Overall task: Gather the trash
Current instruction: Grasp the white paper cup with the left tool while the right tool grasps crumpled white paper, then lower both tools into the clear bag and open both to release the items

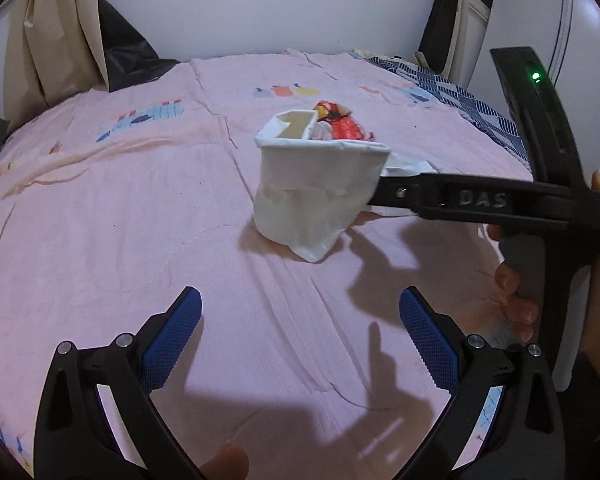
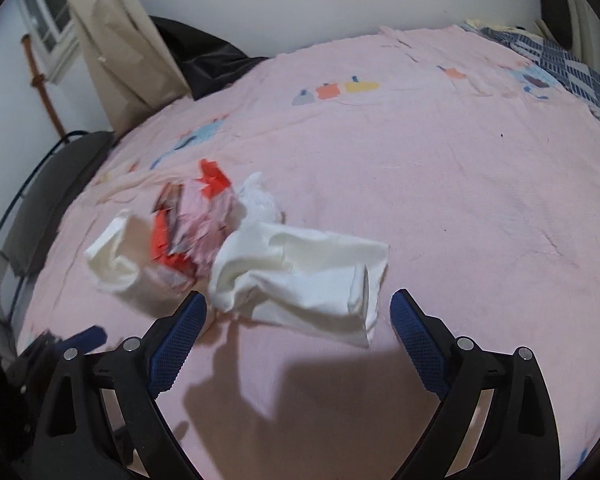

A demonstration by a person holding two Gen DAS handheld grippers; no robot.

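A white paper bag (image 1: 311,188) stands on the pink bedsheet (image 1: 120,208), holding red and white wrappers (image 1: 341,126). In the right wrist view the bag (image 2: 300,276) lies just ahead of my fingers with the red wrapper (image 2: 168,240) and crumpled white tissue (image 2: 112,260) beside it. My left gripper (image 1: 300,336) is open and empty, well short of the bag. My right gripper (image 2: 298,326) is open, its jaws on either side of the bag's near end. In the left wrist view its black finger (image 1: 391,192) reaches the bag's right side.
A beige cloth (image 2: 116,56) and a dark bag (image 2: 204,52) hang at the bed's far left. A blue patterned quilt (image 1: 459,100) lies at the far right. A dark chair (image 2: 52,200) stands beside the bed.
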